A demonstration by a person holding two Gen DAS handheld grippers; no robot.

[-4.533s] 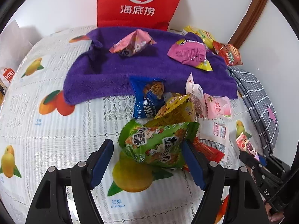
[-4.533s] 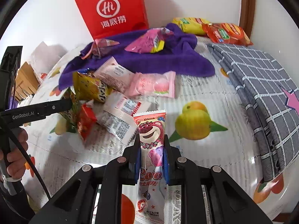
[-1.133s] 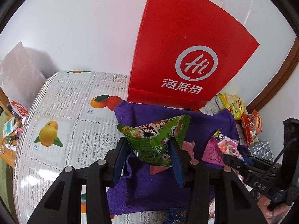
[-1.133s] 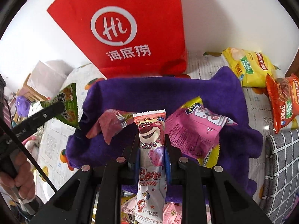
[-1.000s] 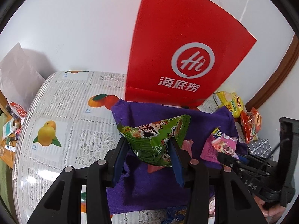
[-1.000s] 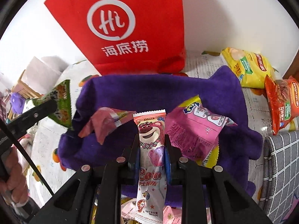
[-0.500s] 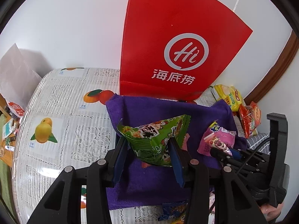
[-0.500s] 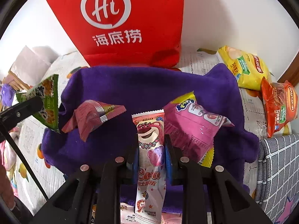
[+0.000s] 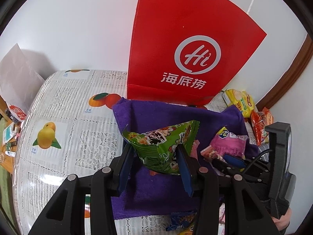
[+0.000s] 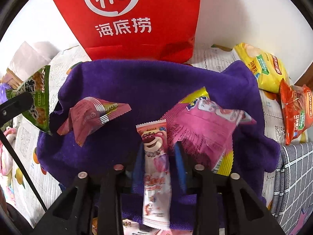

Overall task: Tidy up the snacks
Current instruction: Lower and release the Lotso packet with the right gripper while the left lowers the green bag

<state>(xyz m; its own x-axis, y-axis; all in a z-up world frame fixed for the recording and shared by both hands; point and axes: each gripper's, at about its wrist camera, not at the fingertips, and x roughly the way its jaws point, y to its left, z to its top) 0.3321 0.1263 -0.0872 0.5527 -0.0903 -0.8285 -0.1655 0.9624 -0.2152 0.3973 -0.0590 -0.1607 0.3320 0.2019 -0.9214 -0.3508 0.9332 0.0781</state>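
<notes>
Our left tongs (image 9: 155,163) pinch the crinkly green snack bag (image 9: 163,145) between blue pads, holding it above the purple towel (image 9: 156,117). Our right tongs (image 10: 158,164) are opening: the slim pink bear-print wrapper (image 10: 155,162) sits between the blue pads, with a gap showing on either side, so we judge it no longer gripped.

Under both tools the towel is soft, fuzzy pile with wavy, rumpled edges. On it lie a folded dusty-pink foil packet (image 10: 92,117) to the left and a glossy magenta packet (image 10: 203,125) just right of the bear wrapper, seemingly touching it. Bare towel lies between the two packets and behind them, up to the stiff red paper bag (image 10: 137,19) that stands at the towel's far edge against the white wall.

Beyond the towel's right edge lie a yellow chip bag (image 10: 262,68) and an orange bag (image 10: 295,109), then grey checked cloth (image 10: 295,176). Left of the towel we have the most open room, on the lace-patterned, fruit-printed tablecloth (image 9: 68,137).
</notes>
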